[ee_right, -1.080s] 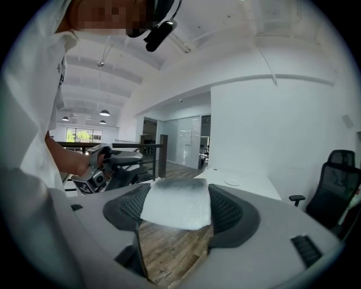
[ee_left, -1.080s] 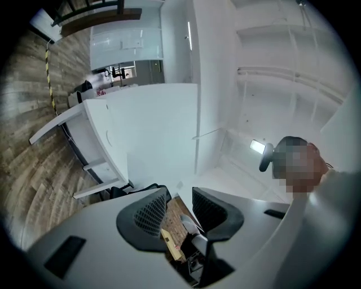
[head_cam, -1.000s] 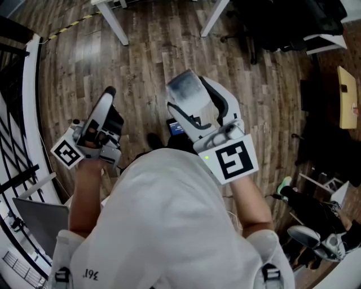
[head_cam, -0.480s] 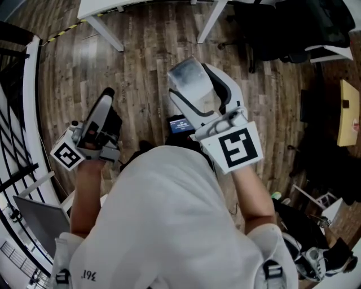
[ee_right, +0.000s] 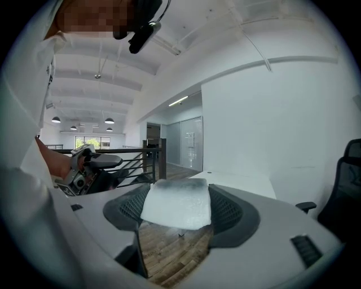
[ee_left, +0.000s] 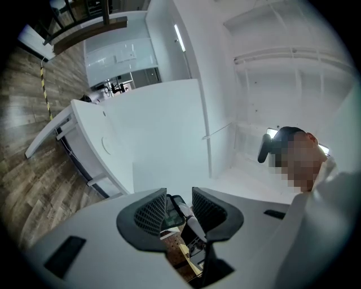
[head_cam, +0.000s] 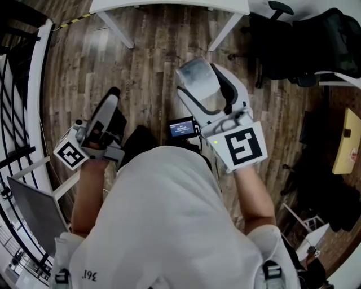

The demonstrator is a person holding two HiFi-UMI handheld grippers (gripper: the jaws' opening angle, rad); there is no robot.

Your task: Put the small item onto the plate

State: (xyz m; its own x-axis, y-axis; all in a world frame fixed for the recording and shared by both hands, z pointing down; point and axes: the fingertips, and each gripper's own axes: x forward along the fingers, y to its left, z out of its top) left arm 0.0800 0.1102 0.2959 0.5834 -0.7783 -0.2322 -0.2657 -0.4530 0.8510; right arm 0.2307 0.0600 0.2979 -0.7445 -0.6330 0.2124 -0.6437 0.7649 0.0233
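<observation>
Spreading across the whole head view, the wooden floor point(head_cam: 146, 62) carries a white table point(head_cam: 169, 4) at the top edge, its two slanted legs reaching down onto the planks. Below the table, and well apart from it, the person's white shirt point(head_cam: 169, 226) fills the lower middle of the view, a bare forearm coming out on each side. A black chair point(head_cam: 293, 45) stands just to the right of the table.

The right gripper point(head_cam: 198, 84) is held up between the shirt and the table, nearer the table's right leg, its marker cube point(head_cam: 242, 145) turned up toward the camera. Its jaws stand wide and press on the small item point(ee_right: 176, 203), a pale, frosted block that fills the gap between the pads from side to side, up in the air and clear of the table.

The left gripper point(ee_left: 179, 206) sits lower and to the left, farther from the table than the right one, with its marker cube point(head_cam: 70, 153) at its rear. Its jaws leave only a narrow gap and clamp nothing; they aim toward the table's white top.

A small lit screen point(head_cam: 181, 127) shows between the two grippers, below the table's middle.
</observation>
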